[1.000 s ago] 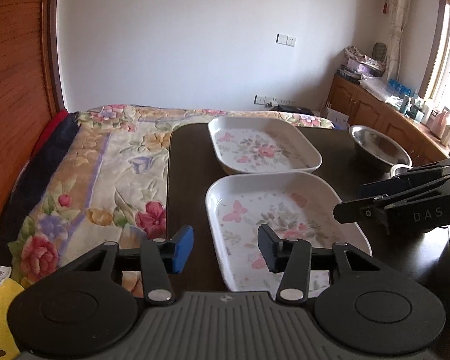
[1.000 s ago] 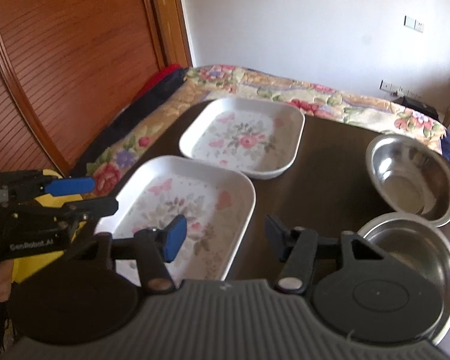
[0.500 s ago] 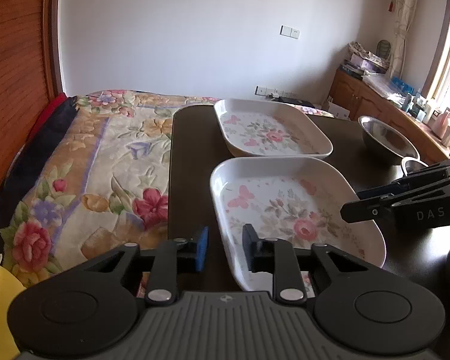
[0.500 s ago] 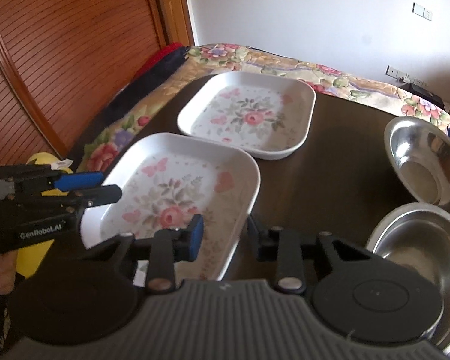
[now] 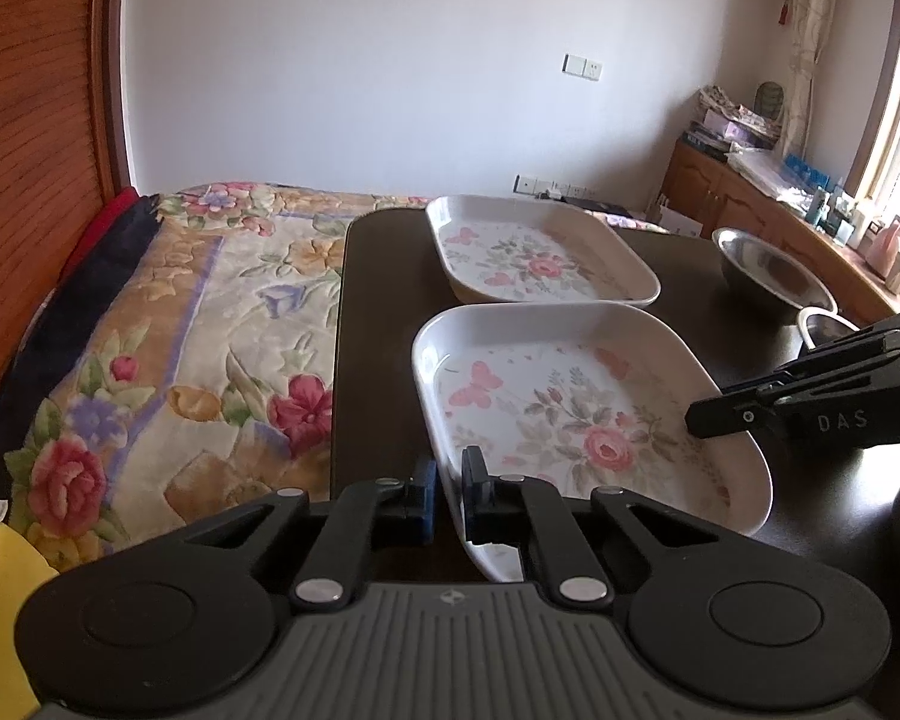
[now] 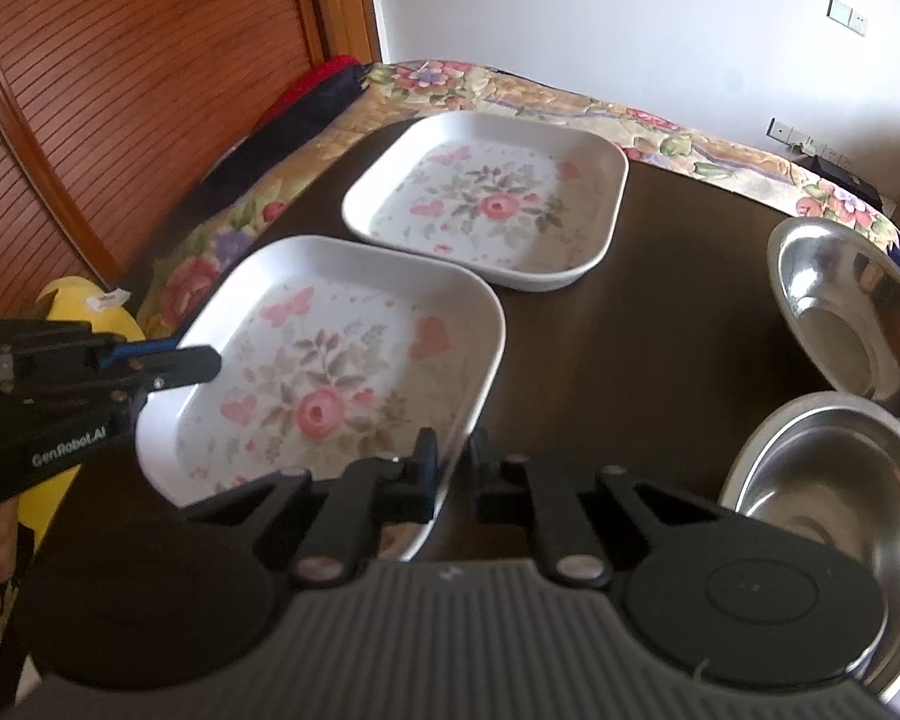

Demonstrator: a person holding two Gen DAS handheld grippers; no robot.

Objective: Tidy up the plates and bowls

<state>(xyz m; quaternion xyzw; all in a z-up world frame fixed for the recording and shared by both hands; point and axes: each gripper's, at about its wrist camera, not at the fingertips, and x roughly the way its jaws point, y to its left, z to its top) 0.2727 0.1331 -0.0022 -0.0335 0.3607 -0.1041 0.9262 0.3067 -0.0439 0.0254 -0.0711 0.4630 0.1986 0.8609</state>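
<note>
Two white floral rectangular plates lie on the dark table (image 6: 660, 300). The near plate (image 5: 570, 396) (image 6: 330, 372) is gripped on both sides. My left gripper (image 5: 448, 495) is shut on its left rim; it shows from the side in the right wrist view (image 6: 204, 363). My right gripper (image 6: 455, 474) is shut on its right rim; it shows in the left wrist view (image 5: 705, 414). The far plate (image 5: 540, 258) (image 6: 492, 204) lies just behind. Two steel bowls stand at the right, the near one (image 6: 828, 504) and the far one (image 6: 852, 312) (image 5: 768, 270).
A floral bedspread (image 5: 210, 324) lies left of the table. A wooden sliding door (image 6: 120, 90) stands beyond it. A yellow object (image 6: 84, 306) sits near the table's left corner. A wooden cabinet (image 5: 780, 216) with clutter runs along the right wall.
Both grippers moved forward and closed from open onto the near plate's opposite rims. The plates and bowls stay where they were.
</note>
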